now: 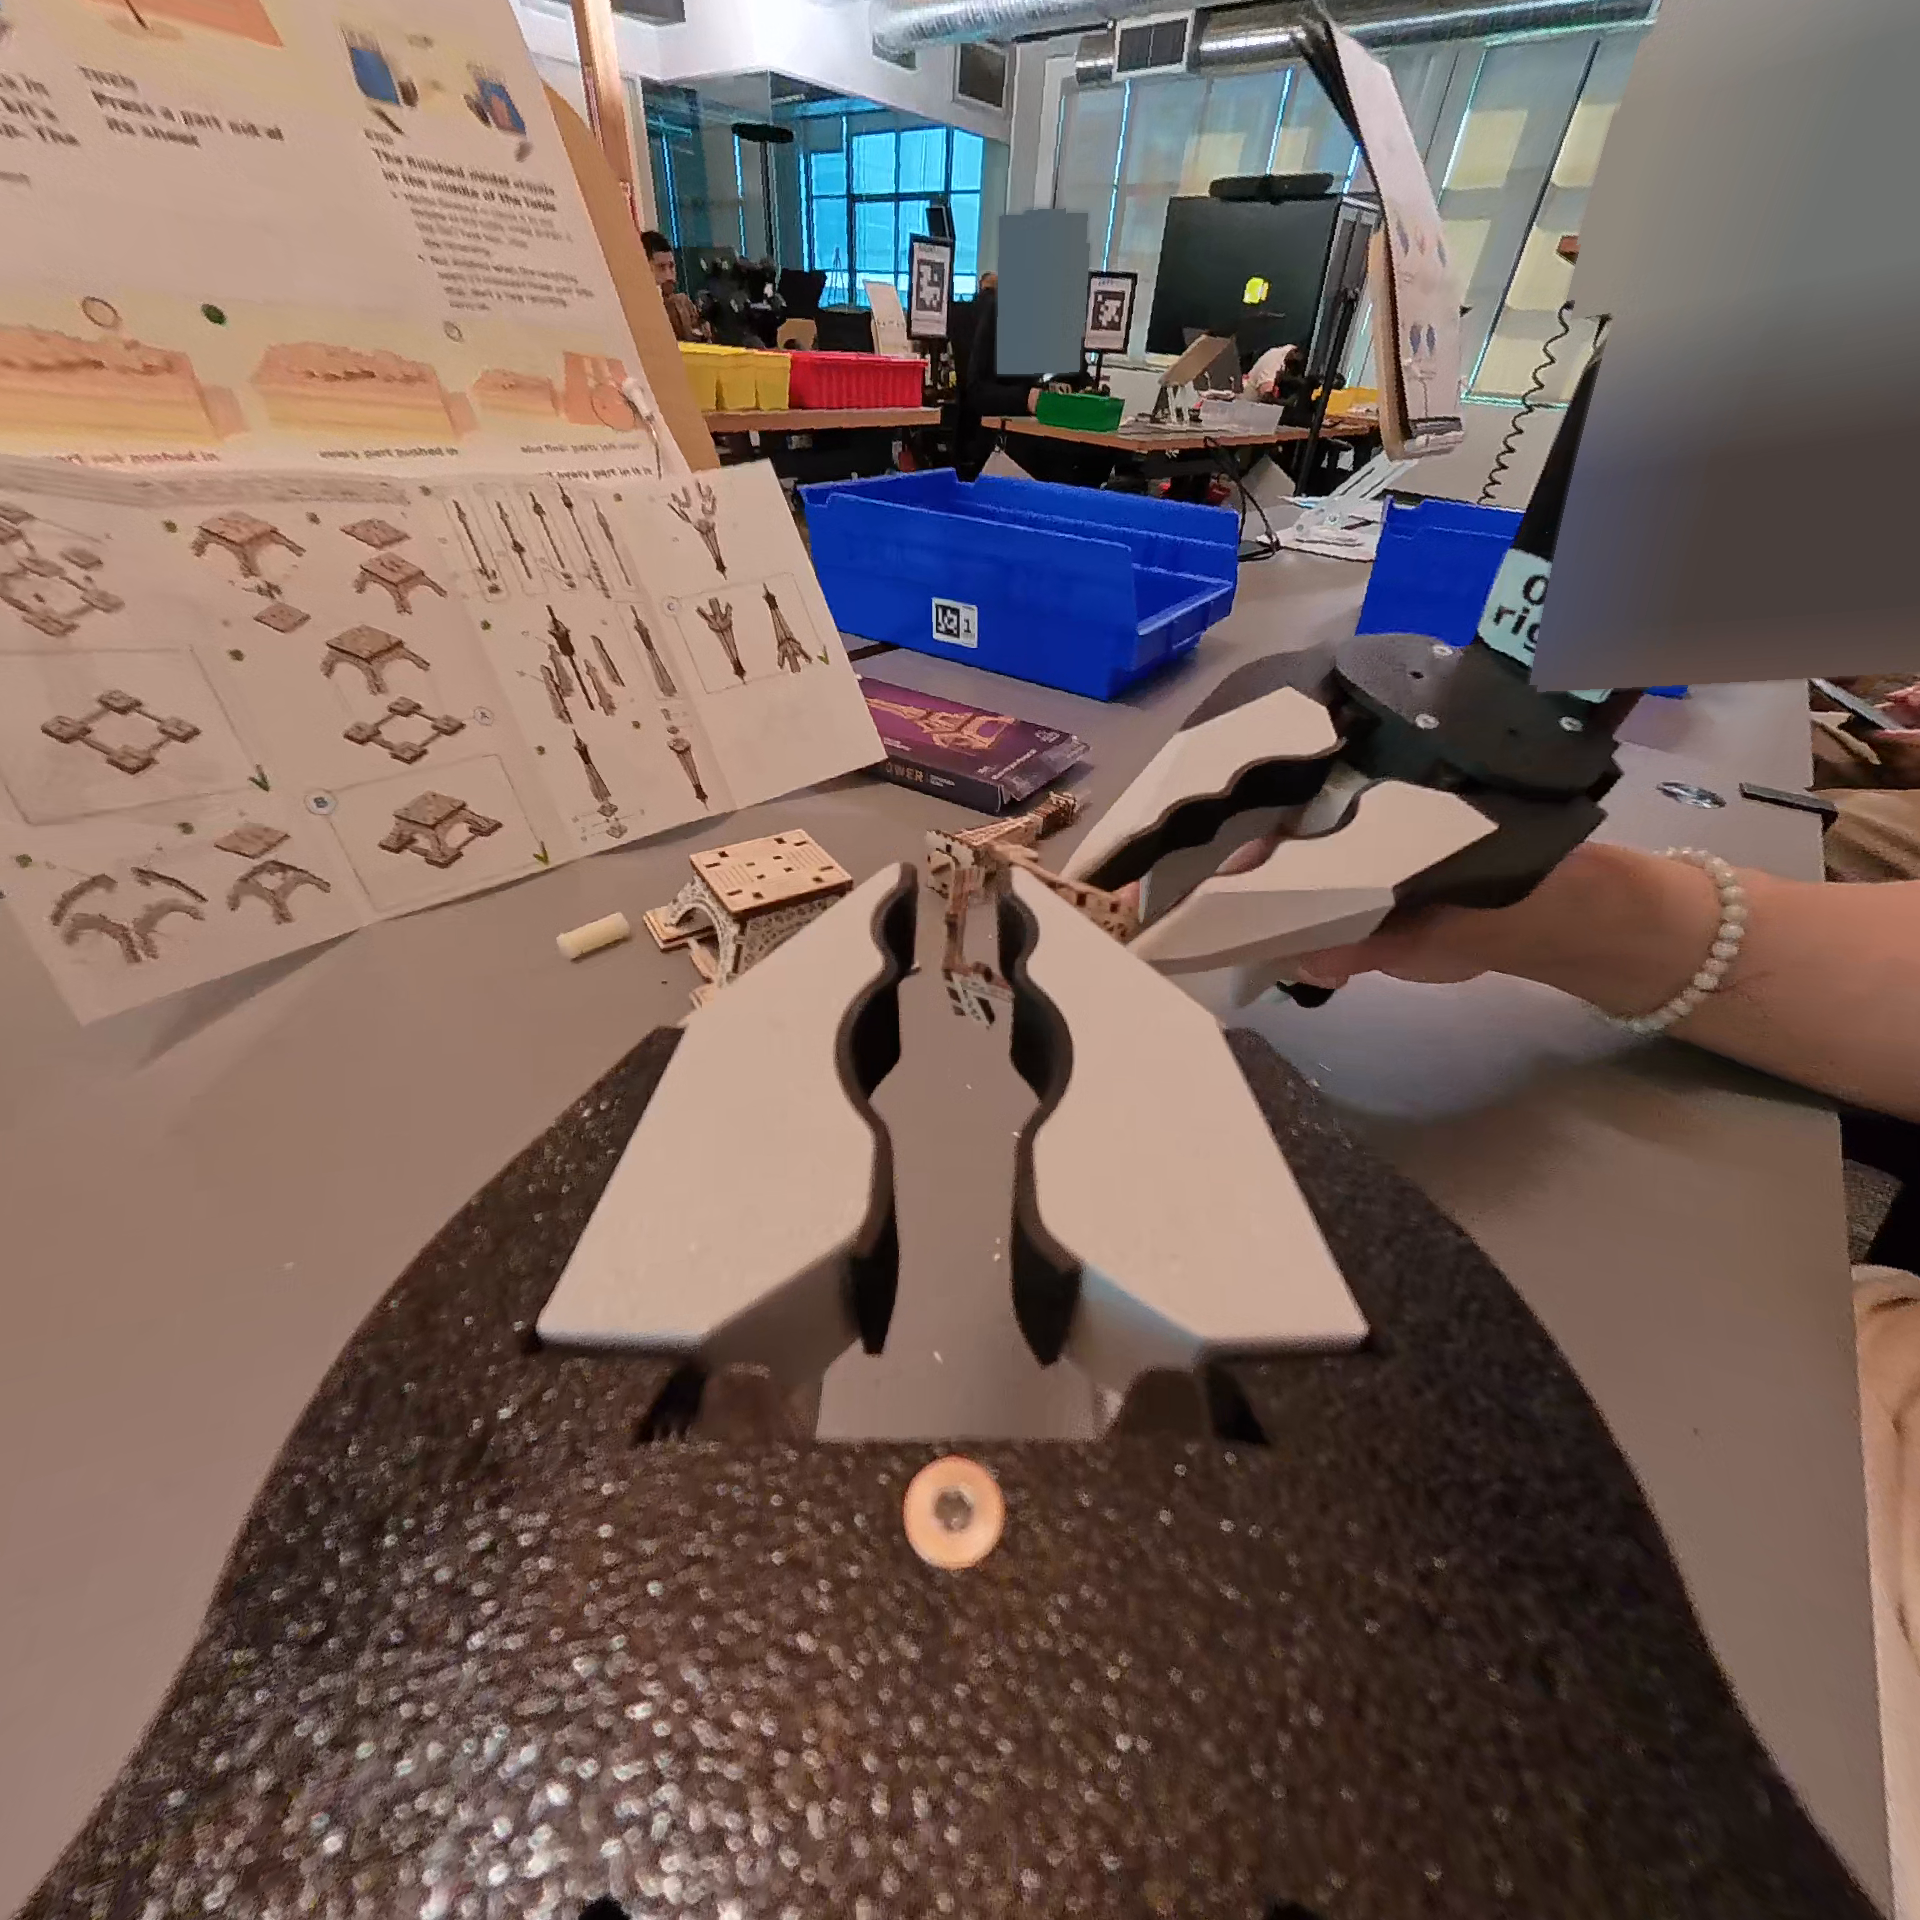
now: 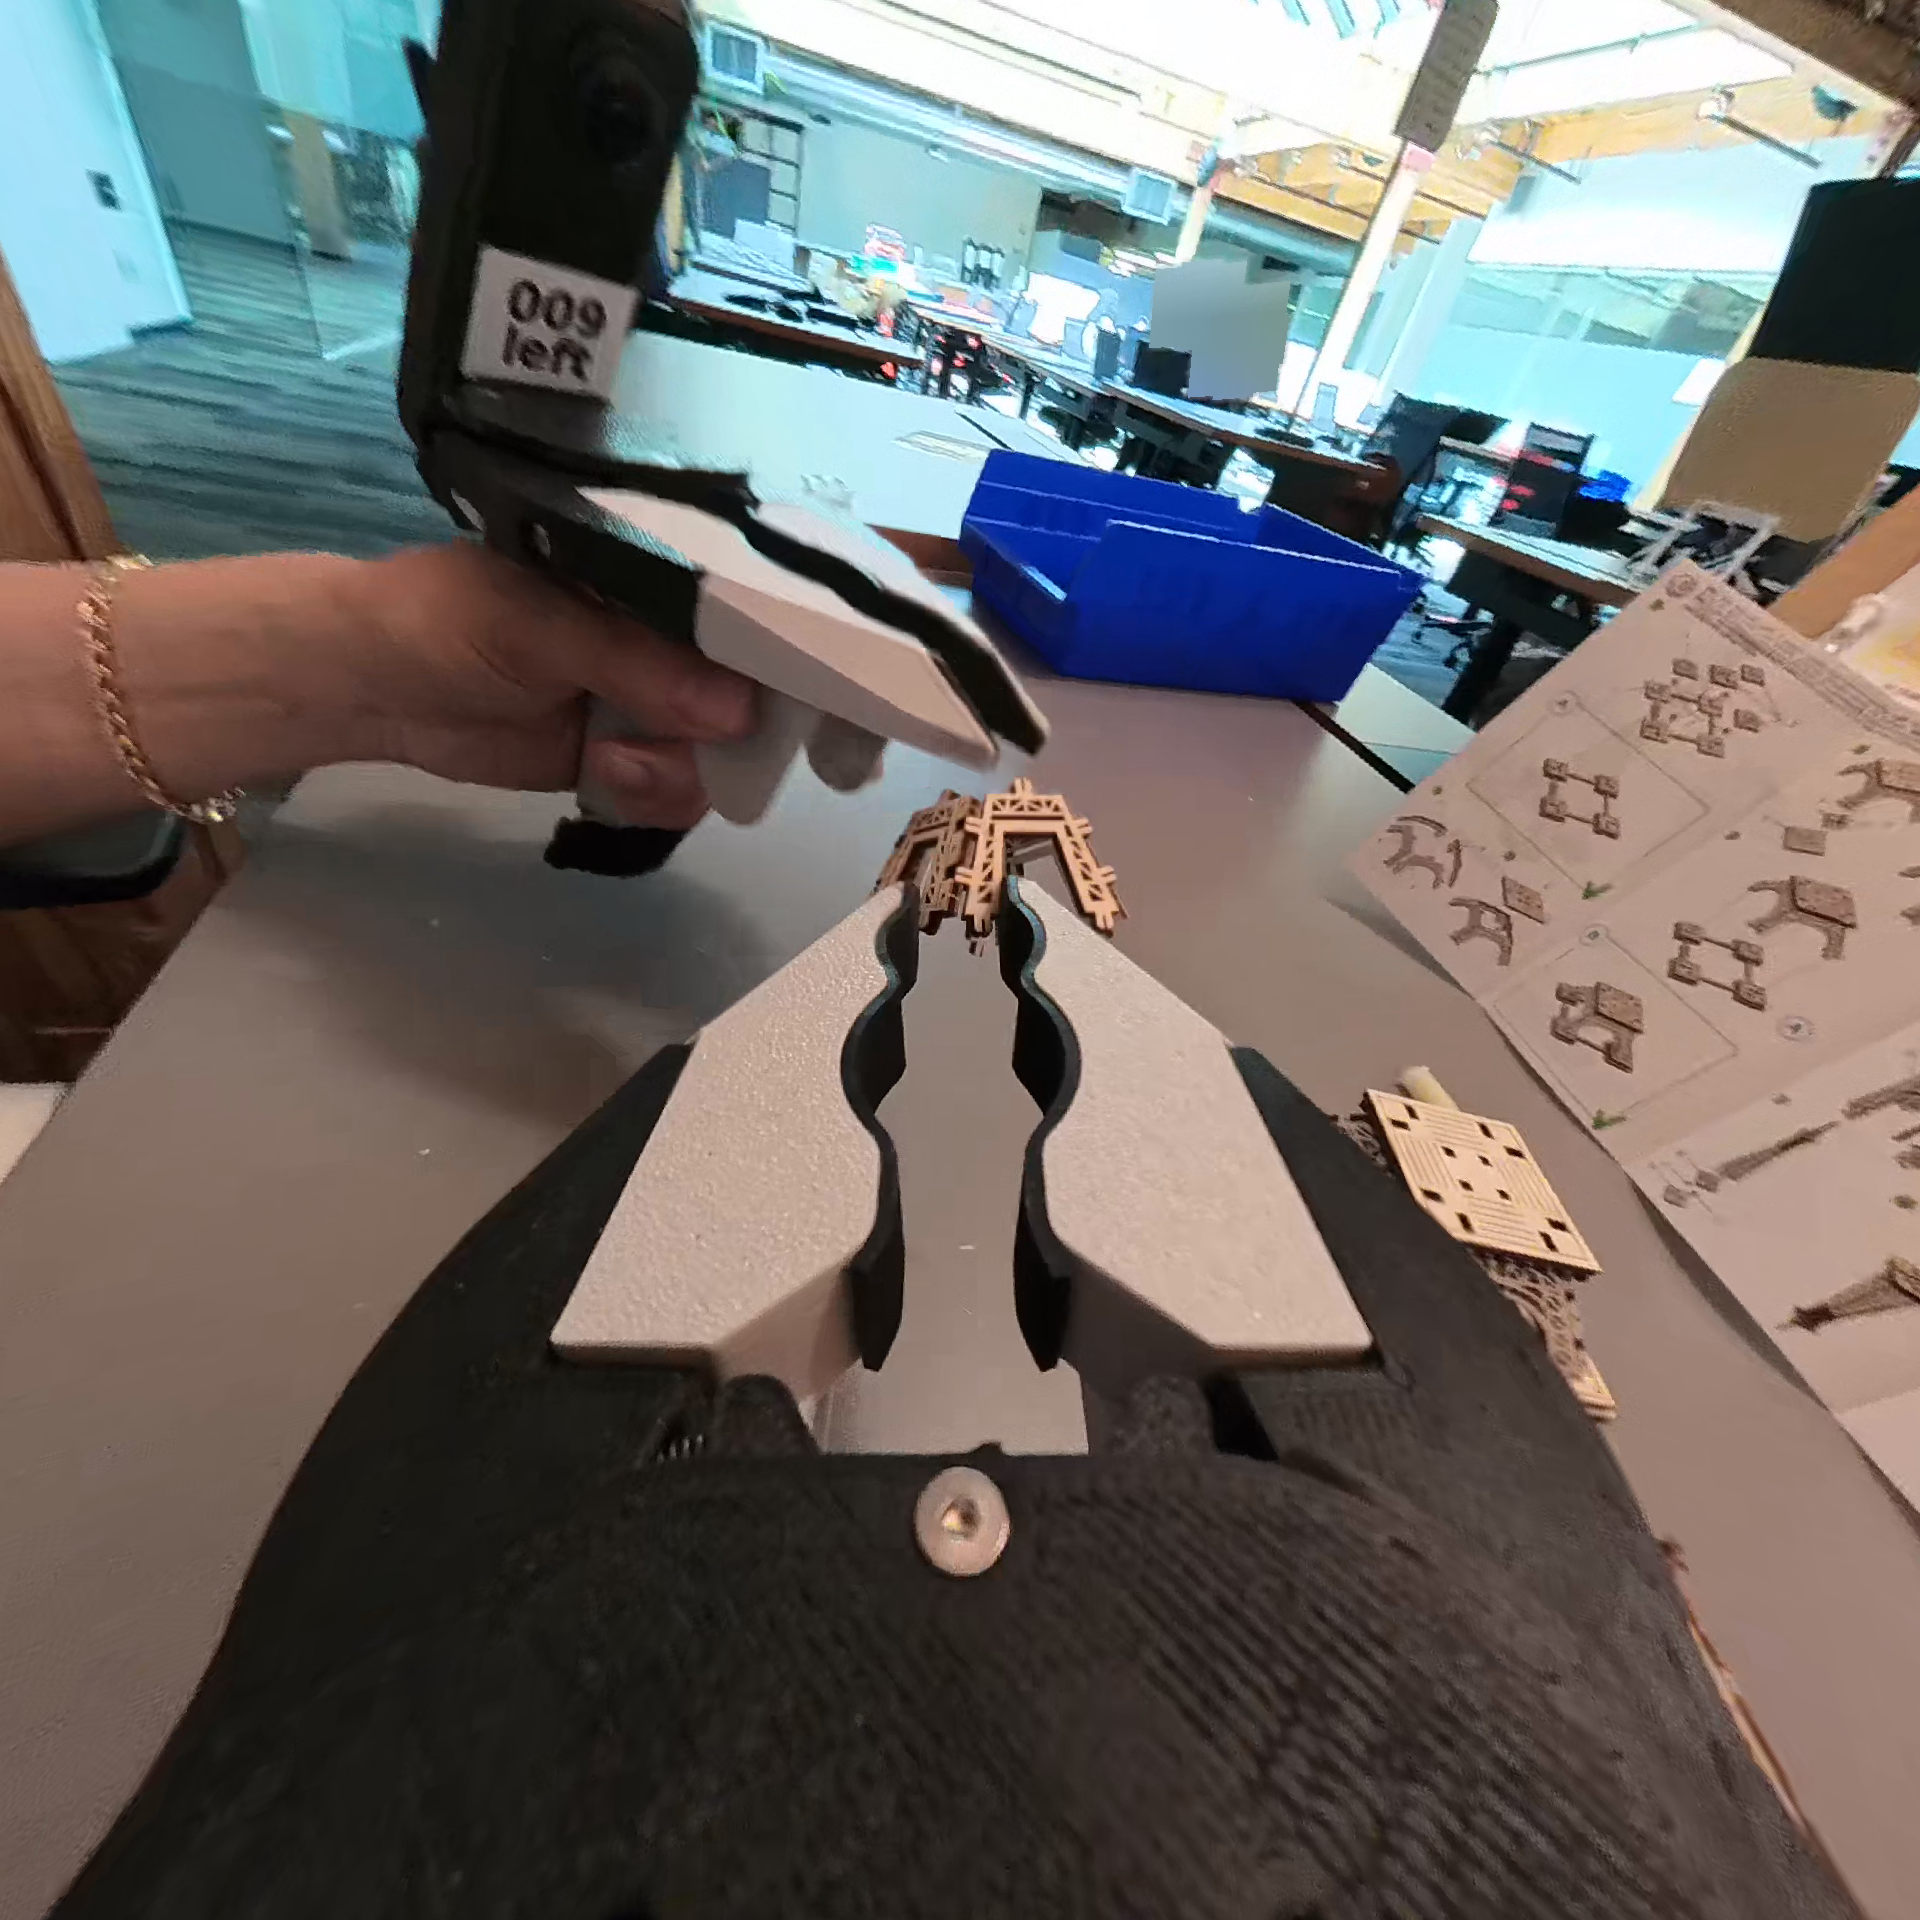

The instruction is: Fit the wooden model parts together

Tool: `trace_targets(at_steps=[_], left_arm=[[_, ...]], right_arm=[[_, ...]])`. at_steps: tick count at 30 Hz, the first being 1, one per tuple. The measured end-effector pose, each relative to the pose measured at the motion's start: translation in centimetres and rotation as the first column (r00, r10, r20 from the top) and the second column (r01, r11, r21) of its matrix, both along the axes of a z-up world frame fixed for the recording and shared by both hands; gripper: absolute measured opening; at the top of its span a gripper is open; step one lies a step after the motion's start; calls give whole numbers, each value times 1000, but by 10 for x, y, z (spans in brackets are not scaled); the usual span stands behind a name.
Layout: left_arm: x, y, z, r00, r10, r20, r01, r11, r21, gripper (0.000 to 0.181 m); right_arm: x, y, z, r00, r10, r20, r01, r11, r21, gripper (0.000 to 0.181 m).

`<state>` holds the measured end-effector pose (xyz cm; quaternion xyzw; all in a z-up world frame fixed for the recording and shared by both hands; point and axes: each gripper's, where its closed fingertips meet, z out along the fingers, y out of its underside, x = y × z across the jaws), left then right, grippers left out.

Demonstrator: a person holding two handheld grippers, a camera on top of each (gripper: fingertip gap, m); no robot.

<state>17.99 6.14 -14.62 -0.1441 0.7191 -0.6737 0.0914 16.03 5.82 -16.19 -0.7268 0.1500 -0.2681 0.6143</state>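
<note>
A wooden lattice tower section [image 2: 1023,831] sits between the tips of my right gripper [image 2: 958,906], which is shut on it and holds it above the grey table. In the left wrist view the same section [image 1: 971,940] shows just beyond my left gripper [image 1: 963,894], with the right gripper [image 1: 1107,904] coming in from the right. My left gripper has a narrow gap and nothing in it. In the right wrist view it [image 2: 997,732] hovers just above and left of the held section. The wooden base with a square top [image 1: 769,883] stands on the table, also in the right wrist view [image 2: 1475,1184].
Folded instruction sheets [image 1: 416,675] stand at the left, and show at the right in the right wrist view [image 2: 1662,883]. A small white cylinder [image 1: 592,935] lies by the base. A purple box [image 1: 966,738] and blue bins [image 1: 1018,571] [image 2: 1174,582] are behind. My two grippers' fingertips are within a few centimetres of each other.
</note>
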Motion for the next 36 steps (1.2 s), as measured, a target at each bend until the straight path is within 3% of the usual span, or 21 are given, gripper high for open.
trace_targets(at_steps=[3,7,9,14,20,25,33,36], left_arm=[[-9,5,12,997,-57,51,56,998,12,11],[-27,2,-11,975,-174,140,127,948,292,12],[-24,3,-19,958,-164,235,61,917,394,14],[-26,0,-23,911,-186,368,-22,869,495,17],[-20,-1,-21,874,-149,462,-135,839,526,11],[-16,-5,-16,899,-74,431,-147,877,458,10],[-12,-2,-23,929,-35,368,-166,850,500,10],[-12,-3,-23,937,-28,348,-157,857,490,10]], right_arm=[[3,-3,-4,999,-24,29,26,998,-53,13],[-4,2,0,998,26,51,-24,998,-51,13],[-5,3,-1,998,30,63,-26,998,-65,13],[-9,6,0,998,52,48,-49,997,-58,13],[-9,7,1,998,49,46,-47,998,-45,13],[-7,3,8,997,16,80,-15,1000,-20,12],[-6,0,12,959,-39,281,78,988,-130,18],[-7,2,7,960,-20,279,72,982,-175,25]])
